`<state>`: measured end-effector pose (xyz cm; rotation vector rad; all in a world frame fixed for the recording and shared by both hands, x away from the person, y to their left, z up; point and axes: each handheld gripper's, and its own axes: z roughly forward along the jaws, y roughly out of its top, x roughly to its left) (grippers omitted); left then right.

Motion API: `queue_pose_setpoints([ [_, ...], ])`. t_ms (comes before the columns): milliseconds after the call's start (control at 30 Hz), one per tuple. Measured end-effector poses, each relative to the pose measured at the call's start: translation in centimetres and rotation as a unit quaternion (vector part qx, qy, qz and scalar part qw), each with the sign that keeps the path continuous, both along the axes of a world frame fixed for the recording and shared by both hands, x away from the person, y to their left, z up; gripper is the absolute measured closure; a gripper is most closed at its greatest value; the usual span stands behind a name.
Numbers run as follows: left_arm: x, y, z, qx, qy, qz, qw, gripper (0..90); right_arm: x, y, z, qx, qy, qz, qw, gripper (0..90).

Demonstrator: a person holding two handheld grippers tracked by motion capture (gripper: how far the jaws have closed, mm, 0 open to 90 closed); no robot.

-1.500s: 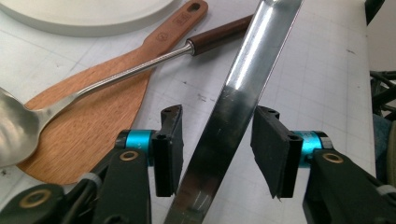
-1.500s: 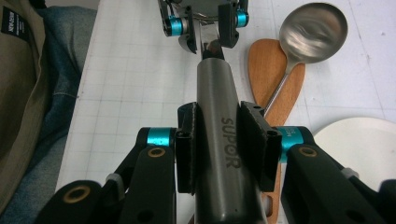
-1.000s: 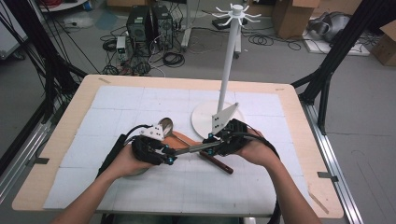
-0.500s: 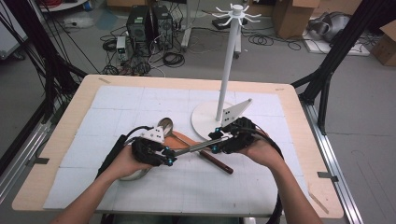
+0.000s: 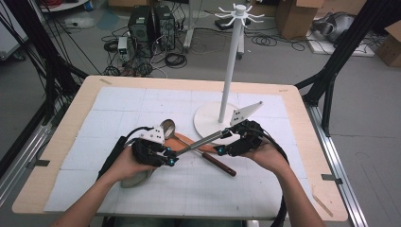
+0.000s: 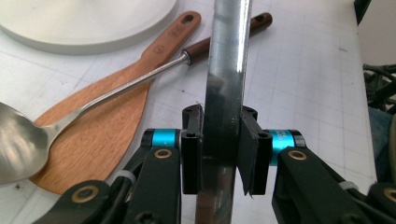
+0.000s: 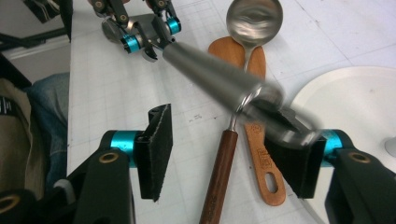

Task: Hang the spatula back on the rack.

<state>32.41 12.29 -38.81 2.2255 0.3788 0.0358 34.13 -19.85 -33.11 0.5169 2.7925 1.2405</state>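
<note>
A long steel utensil handle [image 5: 198,142] slants above the table between both hands. My left gripper [image 5: 172,158] is shut on it, the pads pressing both sides of the handle [image 6: 226,56]. The utensil's grey head [image 5: 135,178] pokes out under the left hand. My right gripper [image 5: 220,149] is at the handle's far end with its jaws just opening. In the right gripper view the blurred looped end of the handle [image 7: 275,116] lies near one pad and far from the other pad [image 7: 156,149].
A wooden spatula [image 5: 187,142] and a steel ladle [image 5: 168,127] with a brown grip [image 5: 220,163] lie crossed under the handle. A white hook stand [image 5: 230,71] rises from its round base [image 5: 208,120] just behind the right hand.
The right gripper has slid right along the steel handle toward its end and its jaws stand wider apart. The left hand and its grip have stayed put.
</note>
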Motion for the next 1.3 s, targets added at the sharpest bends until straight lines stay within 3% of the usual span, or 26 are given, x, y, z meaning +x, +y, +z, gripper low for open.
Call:
queue_pose_setpoints([
  [133,-0.1,0.0,0.2,-0.013,0.006,0.003,0.9999,74.2,-0.1,0.2,-0.1,0.007,0.0,-0.007,0.9999,40.2],
  [333,0.0,0.0,0.3,-0.015,0.007,0.005,0.9998,74.3,-0.2,0.8,0.0,0.02,-0.002,-0.011,0.9997,40.2],
  [567,-0.1,-0.9,1.5,-0.02,-0.005,-0.005,0.9998,74.4,-0.3,1.7,0.3,0.04,-0.005,-0.016,0.9991,38.3],
  [933,0.1,-2.1,2.4,-0.035,-0.012,0.012,0.9992,74.5,-0.6,2.3,1.9,0.101,-0.008,-0.029,0.9944,42.2],
  [1300,0.1,-2.6,2.7,-0.028,-0.023,0.013,0.9993,74.4,-0.2,2.8,2.3,0.107,0.005,-0.055,0.9927,51.3],
])
